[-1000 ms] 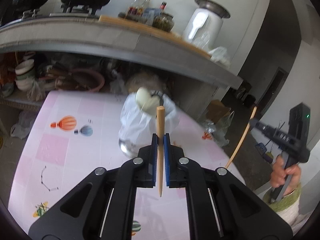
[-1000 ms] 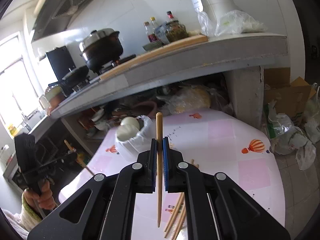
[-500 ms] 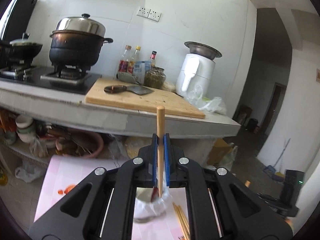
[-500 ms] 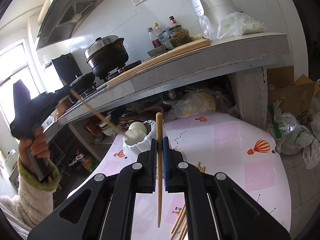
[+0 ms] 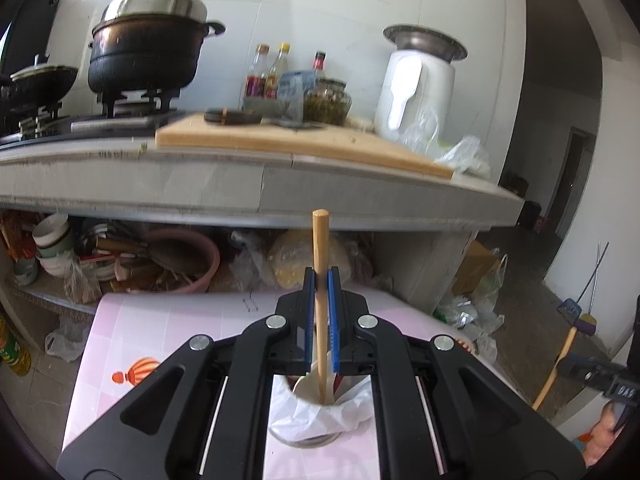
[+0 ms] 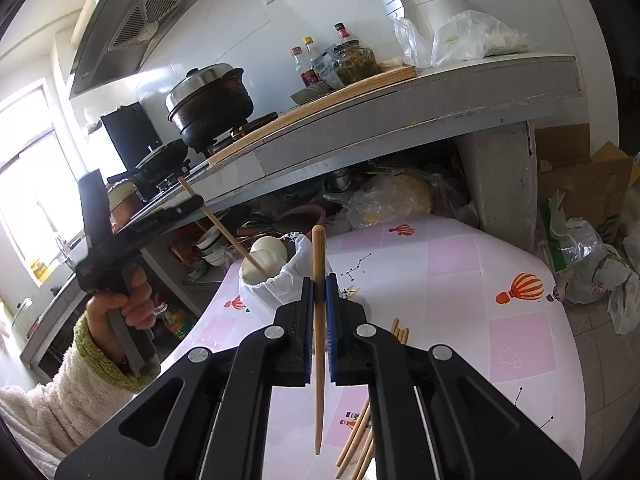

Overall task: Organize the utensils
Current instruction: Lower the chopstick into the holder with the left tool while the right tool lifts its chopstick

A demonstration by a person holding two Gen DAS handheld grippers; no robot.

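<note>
My left gripper [image 5: 319, 280] is shut on a wooden chopstick [image 5: 320, 248]; its lower tip reaches into the mouth of the bag-lined utensil jar [image 5: 316, 420] on the pink table, beside a pale spoon. From the right wrist view the left gripper [image 6: 192, 202] holds that chopstick [image 6: 224, 228] slanting down to the jar [image 6: 280, 280] and its white spoon heads [image 6: 262, 264]. My right gripper [image 6: 319, 284] is shut on a second chopstick [image 6: 319, 320], upright above the table, to the right of the jar. Several loose chopsticks [image 6: 360, 432] lie on the table below it.
The pink patterned table [image 6: 460, 272] stands before a concrete counter [image 5: 248, 184] with a cutting board, bottles, a black pot [image 5: 148, 52] and a white appliance [image 5: 416, 88]. Bowls and basins fill the shelf under the counter [image 5: 120, 256]. Plastic bags and a cardboard box [image 6: 580, 184] lie on the floor at the right.
My left gripper has come down and in over the jar, and its chopstick tip now enters the jar mouth. My right gripper has stayed about in place with its chopstick.
</note>
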